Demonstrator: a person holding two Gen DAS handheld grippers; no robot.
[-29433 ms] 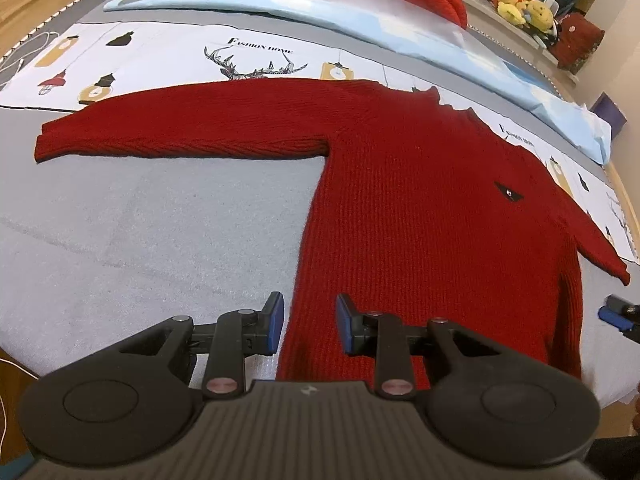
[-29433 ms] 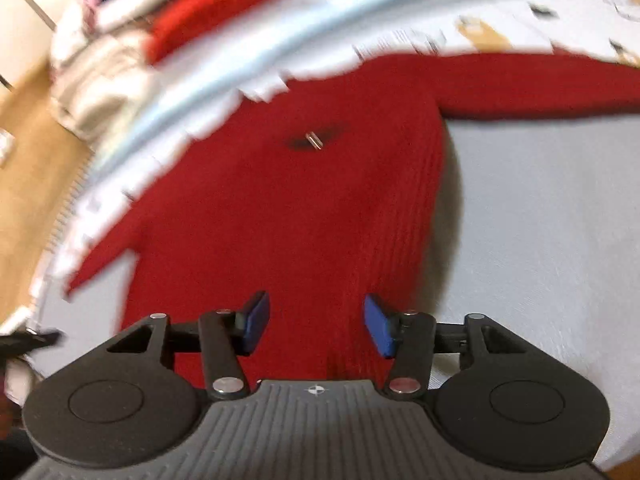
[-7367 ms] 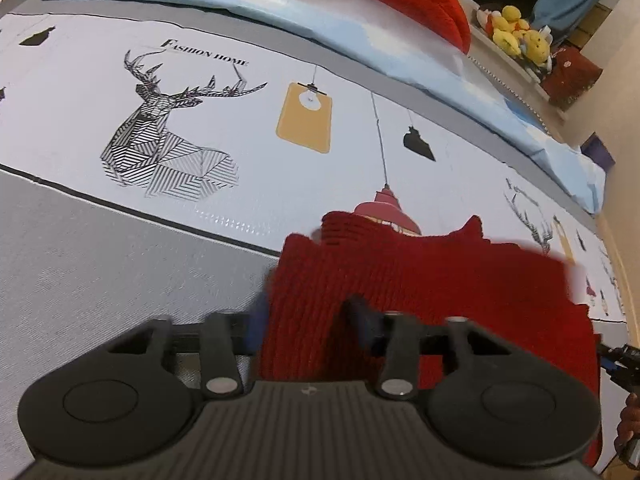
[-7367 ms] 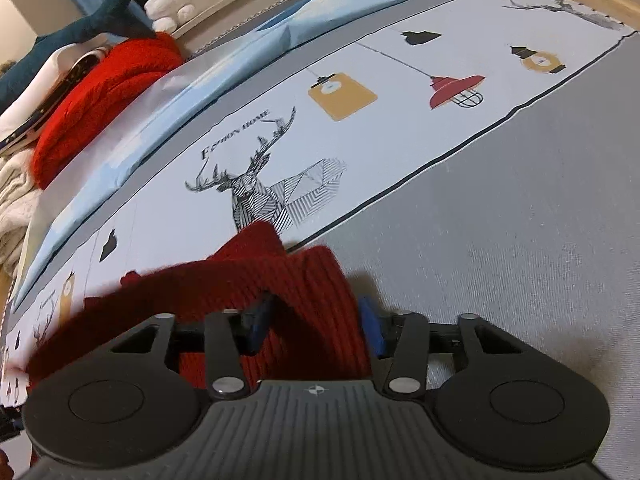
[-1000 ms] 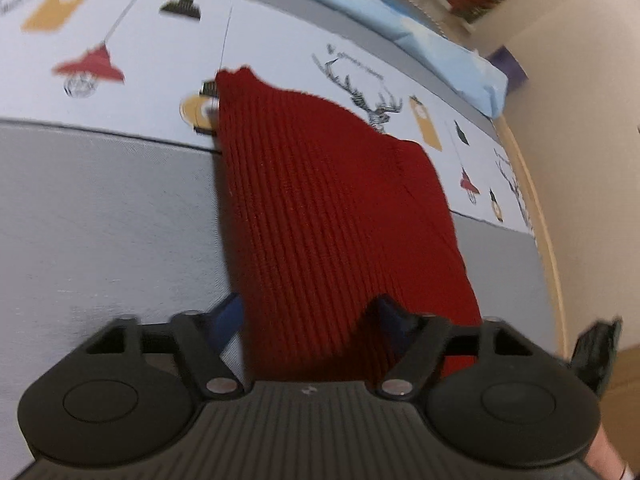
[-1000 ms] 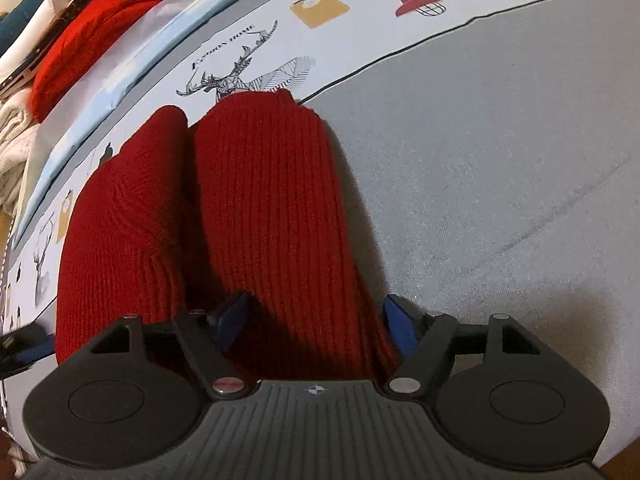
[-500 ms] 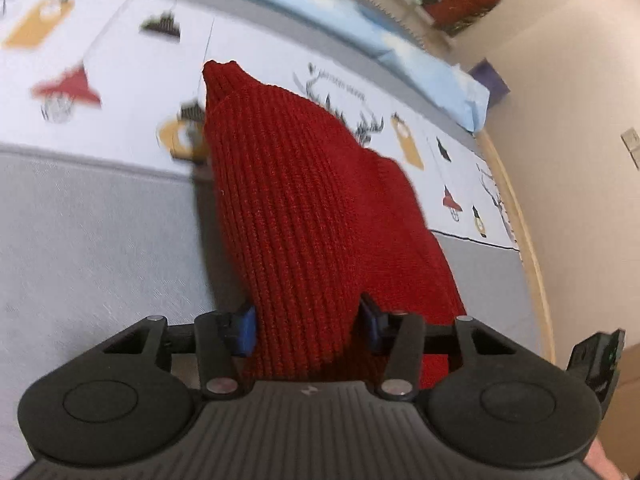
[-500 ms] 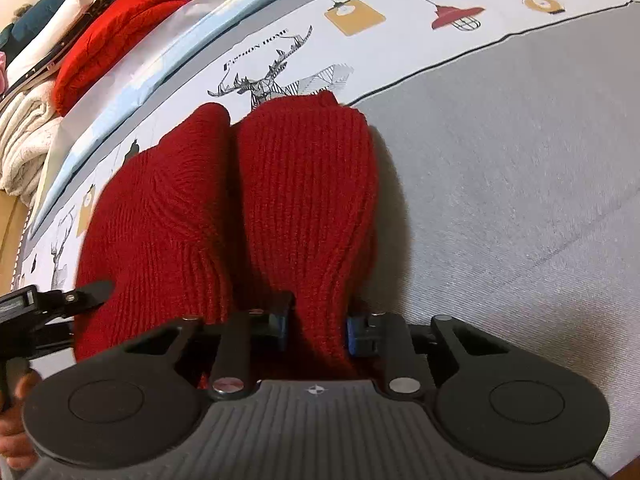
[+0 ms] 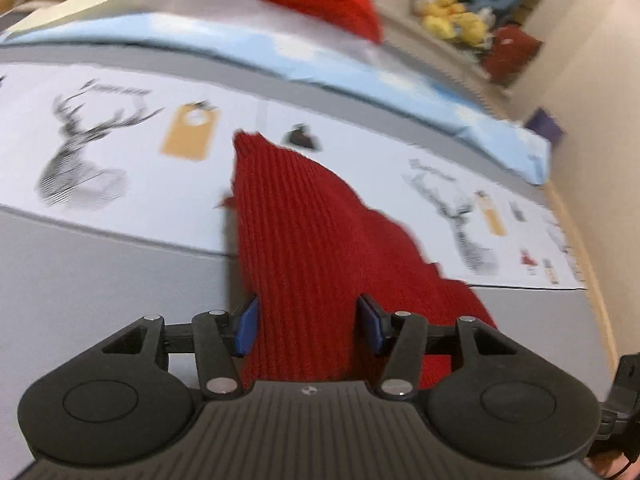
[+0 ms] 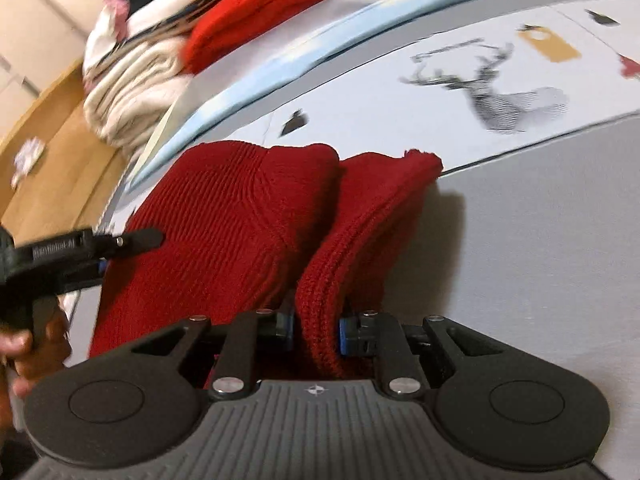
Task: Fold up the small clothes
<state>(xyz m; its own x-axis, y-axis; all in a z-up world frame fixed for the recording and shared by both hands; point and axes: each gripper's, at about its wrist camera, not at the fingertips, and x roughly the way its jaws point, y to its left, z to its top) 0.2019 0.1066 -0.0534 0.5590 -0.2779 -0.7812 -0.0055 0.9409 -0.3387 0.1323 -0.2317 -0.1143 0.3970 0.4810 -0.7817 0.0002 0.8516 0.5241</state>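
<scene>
The red knit sweater point(image 9: 304, 240) is folded into a thick bundle on the grey bed cover point(image 9: 100, 280). My left gripper point(image 9: 307, 322) is shut on the sweater's near edge, its blue pads pressing both sides of a thick fold. In the right wrist view the sweater point(image 10: 224, 216) shows two rounded folds side by side. My right gripper point(image 10: 316, 326) is shut on the right fold's near edge and lifts it off the cover. The left gripper point(image 10: 80, 248) shows at the left edge of that view, held by a hand.
A white printed sheet with deer and lamp drawings point(image 9: 88, 160) runs across the bed behind the sweater. A light blue sheet point(image 9: 280, 56), a red garment point(image 10: 264, 4) and cream folded clothes point(image 10: 132, 80) lie at the back. A wall point(image 9: 592, 80) is at right.
Both grippers have gone from open astride the sweater's edge to shut on it. They have lifted the near edge and both views have swung upward and toward the back of the bed.
</scene>
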